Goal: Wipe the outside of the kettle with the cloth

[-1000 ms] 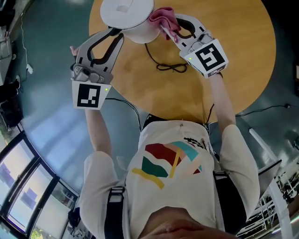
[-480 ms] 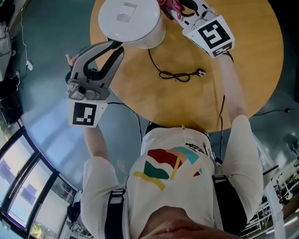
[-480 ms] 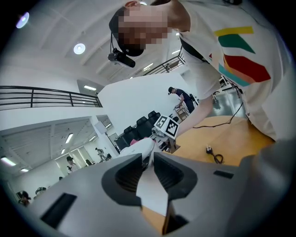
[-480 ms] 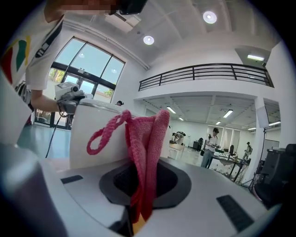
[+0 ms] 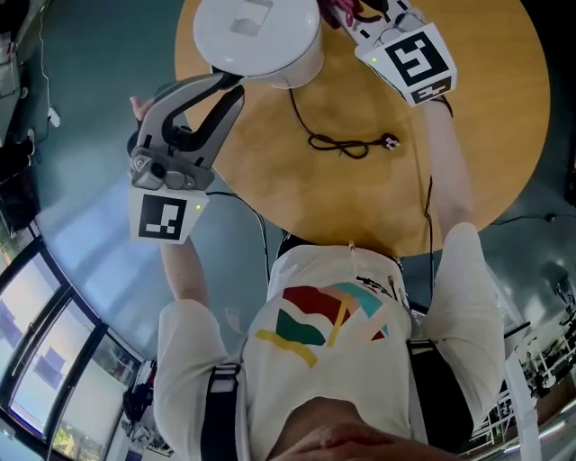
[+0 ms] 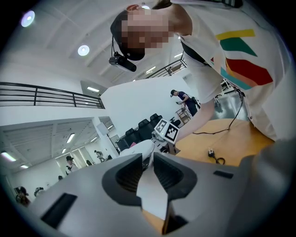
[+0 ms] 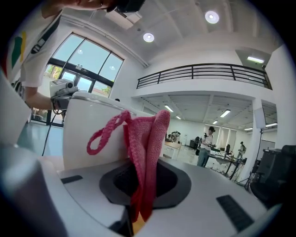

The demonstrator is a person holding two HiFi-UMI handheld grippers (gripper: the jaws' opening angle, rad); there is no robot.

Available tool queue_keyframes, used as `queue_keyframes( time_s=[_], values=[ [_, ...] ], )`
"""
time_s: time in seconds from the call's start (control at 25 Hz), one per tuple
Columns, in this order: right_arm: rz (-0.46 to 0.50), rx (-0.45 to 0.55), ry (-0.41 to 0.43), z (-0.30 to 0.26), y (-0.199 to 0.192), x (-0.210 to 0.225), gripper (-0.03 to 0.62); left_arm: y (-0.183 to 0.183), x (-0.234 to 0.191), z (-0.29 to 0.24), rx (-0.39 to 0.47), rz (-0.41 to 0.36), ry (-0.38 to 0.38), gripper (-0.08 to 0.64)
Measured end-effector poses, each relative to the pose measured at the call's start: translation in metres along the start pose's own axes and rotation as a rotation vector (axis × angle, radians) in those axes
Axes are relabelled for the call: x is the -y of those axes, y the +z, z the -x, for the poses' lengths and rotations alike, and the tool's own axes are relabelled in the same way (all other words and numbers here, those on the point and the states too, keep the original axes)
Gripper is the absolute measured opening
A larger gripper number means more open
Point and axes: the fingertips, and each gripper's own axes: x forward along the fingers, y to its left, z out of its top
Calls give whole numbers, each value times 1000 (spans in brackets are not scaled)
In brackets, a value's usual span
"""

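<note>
The big round wooden table (image 5: 468, 135) hasn't gone anywhere. The white plastic kettle (image 5: 256, 36) sits right ahead of my left gripper (image 5: 232, 84), same as a second ago. That gripper is clamped on a thin white piece coming off the kettle's side, the handle as far as I can tell, and it hasn't budged.

What did change is my right gripper (image 5: 355, 16). A second ago it had the pink knitted cloth (image 7: 145, 148) on the kettle's side nearer me. Now it has slid round toward the far right side, almost out of the top of the head view. Its jaws are pinched tight on the cloth, with the fold standing up between them and a loop flopping left. In the right gripper view the kettle wall is just left of and behind the cloth, but I can't say whether they're touching.

I read that as one wiping stroke along the right flank, with most of the outside left to do. The black power cord (image 5: 346, 144) lies loose on the table, nearer me than the right gripper and well apart from it.
</note>
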Motion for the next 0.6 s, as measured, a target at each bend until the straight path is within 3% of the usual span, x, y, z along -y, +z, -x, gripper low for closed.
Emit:
queue_keyframes(
  time_s=[0.24, 0.4, 0.44, 0.6],
  values=[
    [-120, 4, -102, 63, -2, -30, 38, 8, 1, 1, -10, -16, 15, 121],
    [-162, 174, -95, 87, 19, -89, 38, 4, 1, 2, -28, -1, 38, 121],
    [-163, 177, -78, 87, 17, -108, 38, 3, 1, 3, -34, 10, 46, 121],
    [-203, 28, 3, 63, -9, -182, 38, -2, -1, 7, -63, 39, 83, 122]
  ],
)
